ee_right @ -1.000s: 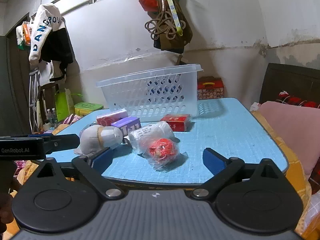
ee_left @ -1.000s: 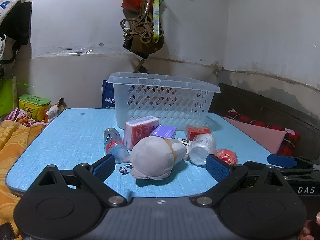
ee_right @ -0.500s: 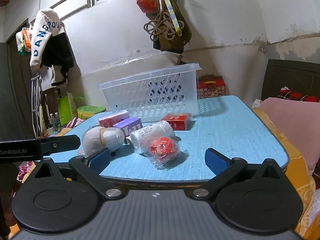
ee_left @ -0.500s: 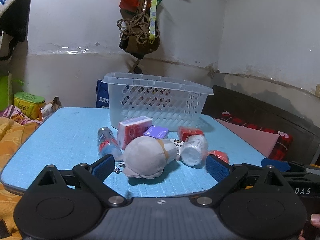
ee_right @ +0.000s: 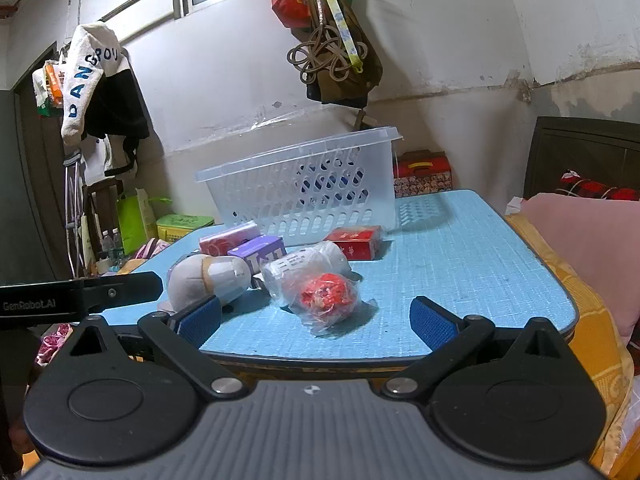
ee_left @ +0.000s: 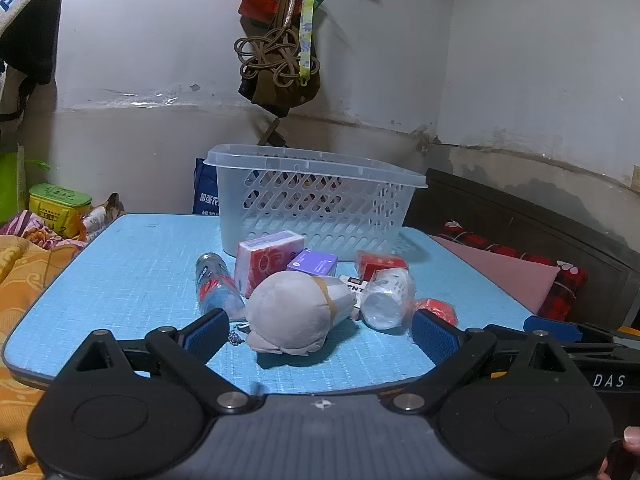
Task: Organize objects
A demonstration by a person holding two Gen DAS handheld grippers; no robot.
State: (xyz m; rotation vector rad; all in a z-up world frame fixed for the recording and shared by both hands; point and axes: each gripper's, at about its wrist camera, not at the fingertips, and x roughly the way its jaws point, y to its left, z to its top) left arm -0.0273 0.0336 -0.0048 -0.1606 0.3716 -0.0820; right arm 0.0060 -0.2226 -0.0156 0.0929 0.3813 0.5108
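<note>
A clear perforated basket stands at the back of the blue table; it also shows in the right wrist view. In front lie a grey plush toy, a bottle, a pink tissue pack, a purple box, a red box, a wrapped white roll and a bagged red item. My left gripper is open, just short of the plush. My right gripper is open, just short of the bagged red item.
Bags and cords hang on the wall above the basket. Orange bedding lies left of the table, a pink pillow to the right. A green tin sits at the far left. Clothes hang on a rack.
Both grippers have shifted slightly; the left view has risen and swung a little, so the objects sit lower and more central. Nothing was taken hold of.
</note>
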